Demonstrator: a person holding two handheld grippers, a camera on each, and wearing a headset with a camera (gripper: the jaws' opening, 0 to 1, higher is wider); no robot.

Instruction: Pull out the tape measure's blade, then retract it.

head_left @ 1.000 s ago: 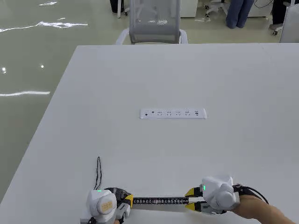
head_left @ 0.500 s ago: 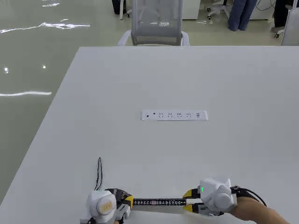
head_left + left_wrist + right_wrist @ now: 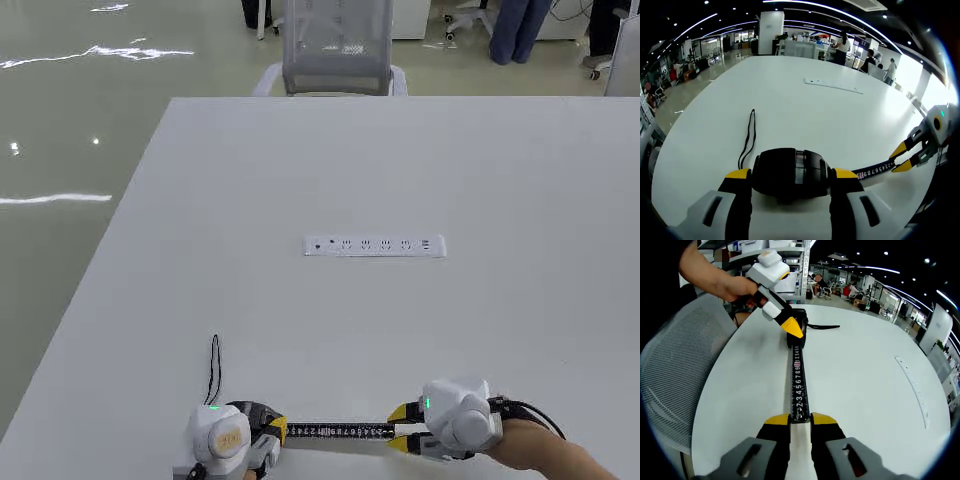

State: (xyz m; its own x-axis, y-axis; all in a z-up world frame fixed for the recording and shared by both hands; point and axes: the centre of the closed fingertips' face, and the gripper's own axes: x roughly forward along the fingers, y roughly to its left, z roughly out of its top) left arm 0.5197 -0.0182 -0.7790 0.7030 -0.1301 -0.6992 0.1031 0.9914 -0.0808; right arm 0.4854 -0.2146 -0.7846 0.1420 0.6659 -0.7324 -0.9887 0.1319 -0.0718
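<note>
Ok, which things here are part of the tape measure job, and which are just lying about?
In use: tape measure, blade, left gripper, right gripper.
Lying about: power strip, black cord, chair.

Near the worktop (image 3: 400, 160) front edge, the left gripper (image 3: 273, 432) grips the tape measure (image 3: 252, 411); the right gripper (image 3: 398, 428) pinches its extended blade (image 3: 340, 431)

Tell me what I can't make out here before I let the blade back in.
End hook of the blade: right gripper view, pinched out of sight between the fingers of the right gripper.
Sides of the tape measure: left gripper view, covered by the fingers of the left gripper.
Numbers on the blade: head view, too small to read.
Tape measure body: head view, mostly behind the left gripper.
</note>
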